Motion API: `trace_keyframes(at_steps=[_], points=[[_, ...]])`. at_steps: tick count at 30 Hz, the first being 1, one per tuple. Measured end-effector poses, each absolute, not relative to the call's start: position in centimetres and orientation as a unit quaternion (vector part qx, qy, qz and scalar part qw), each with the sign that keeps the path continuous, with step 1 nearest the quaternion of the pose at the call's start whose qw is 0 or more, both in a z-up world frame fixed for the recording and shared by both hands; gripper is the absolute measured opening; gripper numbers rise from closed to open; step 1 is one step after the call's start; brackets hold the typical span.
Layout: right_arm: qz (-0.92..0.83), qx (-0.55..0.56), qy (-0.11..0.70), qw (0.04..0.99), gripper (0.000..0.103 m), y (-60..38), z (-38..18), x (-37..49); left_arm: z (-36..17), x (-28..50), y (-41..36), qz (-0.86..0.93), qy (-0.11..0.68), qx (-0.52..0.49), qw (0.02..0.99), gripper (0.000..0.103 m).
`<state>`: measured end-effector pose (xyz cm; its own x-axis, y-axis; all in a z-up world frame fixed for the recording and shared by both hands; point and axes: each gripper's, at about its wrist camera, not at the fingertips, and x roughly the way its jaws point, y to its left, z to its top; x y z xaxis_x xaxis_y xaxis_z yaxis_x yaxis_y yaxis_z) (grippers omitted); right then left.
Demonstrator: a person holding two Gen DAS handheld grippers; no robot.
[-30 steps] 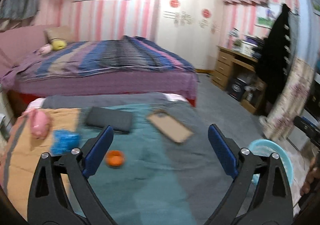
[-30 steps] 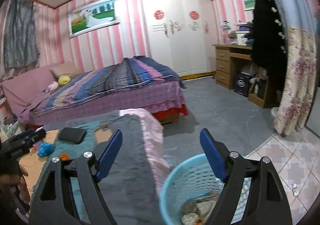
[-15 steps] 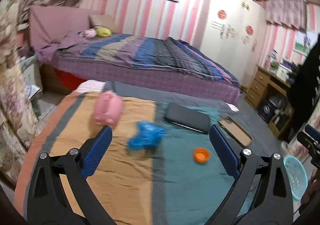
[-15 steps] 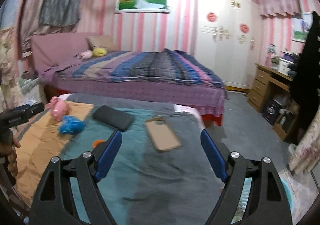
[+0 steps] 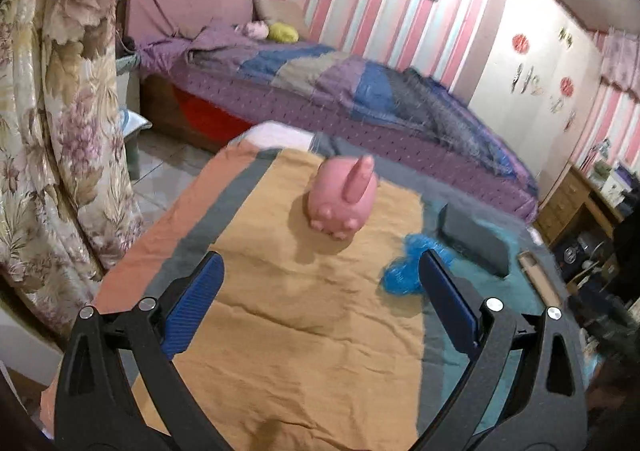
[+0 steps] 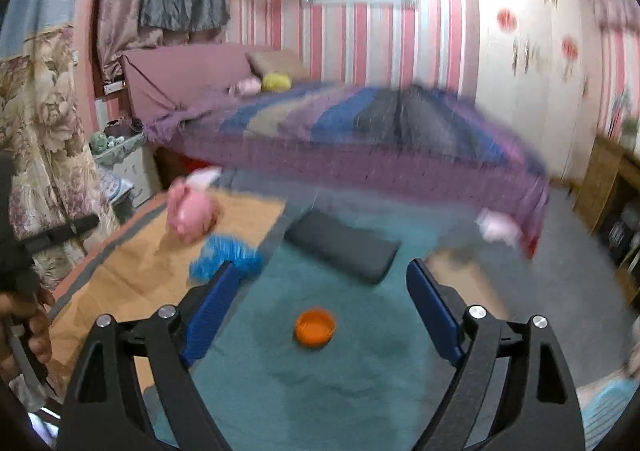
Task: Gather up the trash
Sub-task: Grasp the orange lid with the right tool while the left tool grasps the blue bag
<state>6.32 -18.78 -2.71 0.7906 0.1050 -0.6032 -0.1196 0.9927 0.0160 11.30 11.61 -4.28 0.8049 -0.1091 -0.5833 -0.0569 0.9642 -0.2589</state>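
Pig toy sits beside blue crumpled bag.

Both tongs look alike: the left tongs and right tongs have matte black, triangular-framed arms with cut-out windows. Two silver round screws sit on each arm. The fingers carry long, ribbed blue pads. No cables or sleeves are visible.

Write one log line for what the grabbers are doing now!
left gripper: jaws open, empty | right gripper: jaws just opening, empty, above orange cap | blue wrapper: on bed | nothing held
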Motion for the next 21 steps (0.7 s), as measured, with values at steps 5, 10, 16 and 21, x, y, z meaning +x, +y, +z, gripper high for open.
trace_keyframes(at_steps=[5,10,16,21], points=[[0.049,-0.006,0.377,0.925,0.084,-18.3,-7.4,9.3,-5.7,13.1,8.6,-0.033,0.339,-0.092,0.936,0.095],[0.050,-0.020,0.404,0.913,0.084,-17.8,-9.7,10.6,-7.4,14.7,6.0,-0.034,0.370,-0.064,0.926,0.095],[0.071,-0.066,0.434,0.896,0.053,-16.5,-11.9,12.1,-8.1,16.8,3.7,-0.051,0.371,-0.057,0.925,0.095],[0.090,-0.057,0.421,0.901,0.039,-17.6,-10.8,12.6,-8.3,18.5,2.0,-0.060,0.372,-0.060,0.924,0.095]])
